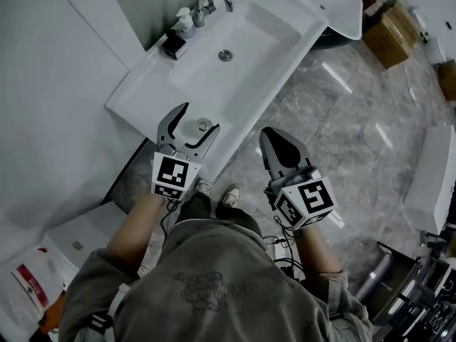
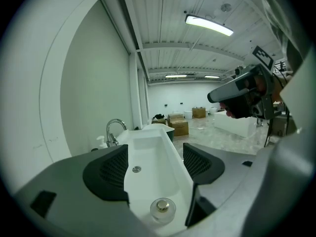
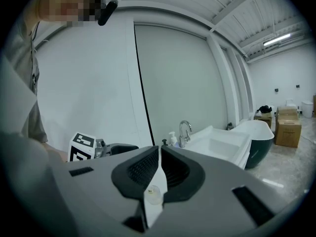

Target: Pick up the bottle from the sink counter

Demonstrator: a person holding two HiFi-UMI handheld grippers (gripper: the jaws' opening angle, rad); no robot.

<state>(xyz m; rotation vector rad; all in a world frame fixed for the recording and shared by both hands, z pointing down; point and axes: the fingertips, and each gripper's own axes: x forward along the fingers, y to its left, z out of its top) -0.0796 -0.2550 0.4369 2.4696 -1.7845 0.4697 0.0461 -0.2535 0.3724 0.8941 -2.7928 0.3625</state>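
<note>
A small clear bottle (image 1: pixel 204 126) with a gold cap stands on the white sink counter (image 1: pixel 142 84), near its front edge. My left gripper (image 1: pixel 198 120) is open, one jaw on each side of the bottle, and neither pad touches it. In the left gripper view the bottle (image 2: pixel 162 209) sits low between the dark pads (image 2: pixel 109 171) of the left gripper (image 2: pixel 155 157). My right gripper (image 1: pixel 268 134) is shut and empty, over the floor to the right of the counter. In the right gripper view the bottle (image 3: pixel 153 194) shows through the slit of the right gripper (image 3: pixel 159 152).
The basin, with its drain (image 1: pixel 225 55), lies beyond the bottle. A faucet (image 1: pixel 214 2), a soap dispenser (image 1: pixel 184 21) and a dark box (image 1: pixel 174 45) stand at the counter's back. A wall runs along the left. A bathtub (image 1: pixel 328 6) and a cardboard box (image 1: pixel 390 34) stand far right.
</note>
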